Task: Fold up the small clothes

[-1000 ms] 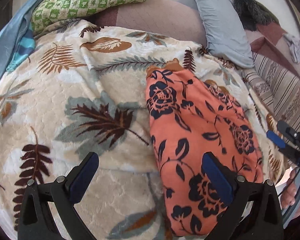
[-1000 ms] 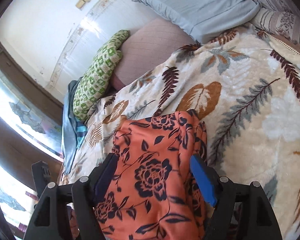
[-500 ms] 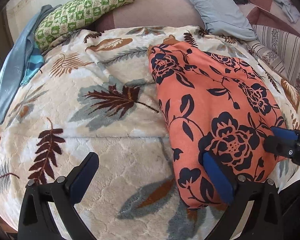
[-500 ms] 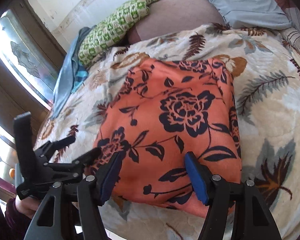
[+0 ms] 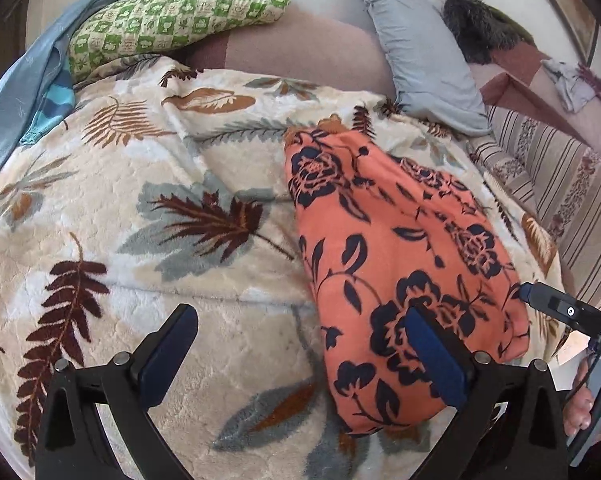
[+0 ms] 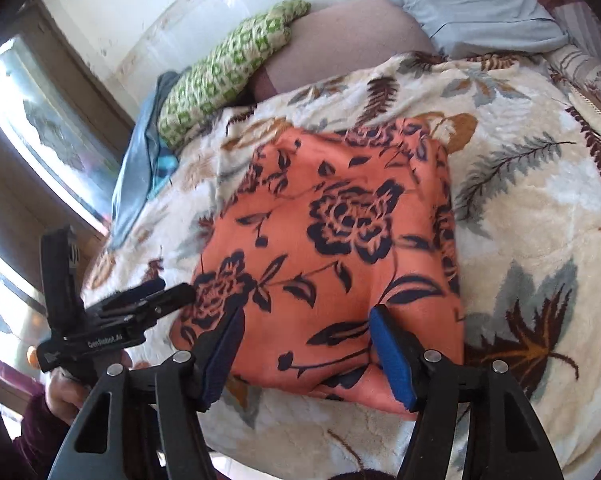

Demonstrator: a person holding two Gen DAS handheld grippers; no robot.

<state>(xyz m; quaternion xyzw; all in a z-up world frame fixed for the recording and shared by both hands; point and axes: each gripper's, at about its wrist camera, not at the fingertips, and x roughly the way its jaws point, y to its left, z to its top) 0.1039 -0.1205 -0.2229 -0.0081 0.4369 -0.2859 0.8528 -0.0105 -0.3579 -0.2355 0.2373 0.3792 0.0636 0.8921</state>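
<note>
Both grippers hang over the bed w/ nothing held. Left gripper [image 5: 300,356] has its jaws spread wide; one blue pad is over the leafy blanket [image 5: 140,208], the other is over the near left edge of the orange flower cloth [image 5: 396,240], and no pad pinches it. Right gripper [image 6: 308,356] has its jaws partly open, a bit less wide than the left; they have just been closing some. Its two blue pads sit over the near edge of the orange flower cloth [image 6: 332,248], w/ cloth showing between them, but they do not squeeze it. The cloth lies folded into a flat block on the blanket [image 6: 540,208], w/ dark flowers all over it. From the right cam the left gripper [image 6: 156,300] shows just left of the cloth, w/ a hand [image 6: 66,396] & a dark red sleeve under it. From the left cam the tip of the right gripper [image 5: 556,308] shows at the cloth's right edge. Far behind the cloth sit a green checked pillow [image 5: 172,20], a grey pillow [image 5: 424,60] & a brown cushion [image 5: 308,52]. Blue fabric [image 5: 24,80] hangs left of the green pillow.
</note>
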